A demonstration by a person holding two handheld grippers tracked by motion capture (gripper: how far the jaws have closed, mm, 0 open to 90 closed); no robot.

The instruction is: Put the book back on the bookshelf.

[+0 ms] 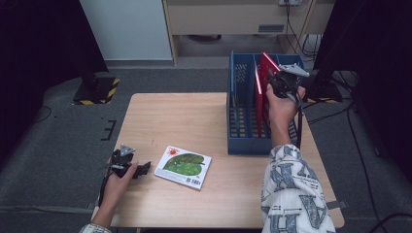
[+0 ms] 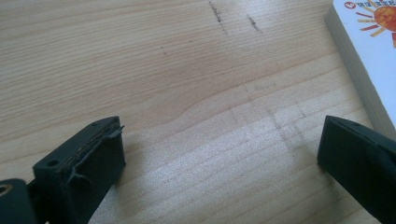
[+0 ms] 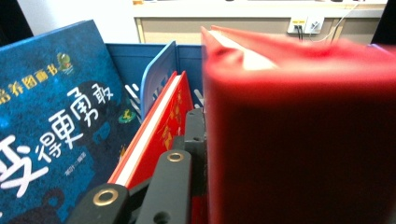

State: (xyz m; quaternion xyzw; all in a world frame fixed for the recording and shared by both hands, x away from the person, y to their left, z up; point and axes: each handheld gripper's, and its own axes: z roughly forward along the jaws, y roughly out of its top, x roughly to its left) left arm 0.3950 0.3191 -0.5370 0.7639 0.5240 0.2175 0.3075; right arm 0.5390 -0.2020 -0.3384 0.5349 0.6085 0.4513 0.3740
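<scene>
My right gripper [image 1: 278,81] is over the far right part of a blue slotted rack [image 1: 243,141] and is shut on a red book [image 1: 268,65] that stands upright in it. In the right gripper view the red book [image 3: 299,130] is pressed against one black finger [image 3: 193,133]; the other finger is hidden behind it. My left gripper [image 1: 144,170] rests open near the table's front left, its jaws [image 2: 223,140] wide apart over bare wood. Just right of it lies a white picture book with a green leaf cover [image 1: 183,166], whose corner [image 2: 369,51] shows in the left gripper view.
In the rack a second red book [image 3: 163,121] stands beside a blue divider [image 3: 156,70], and a dark blue book with white characters [image 3: 56,116] leans in the compartment beyond. The wooden table [image 1: 194,116] stands on grey carpet, with dark stands and cables around.
</scene>
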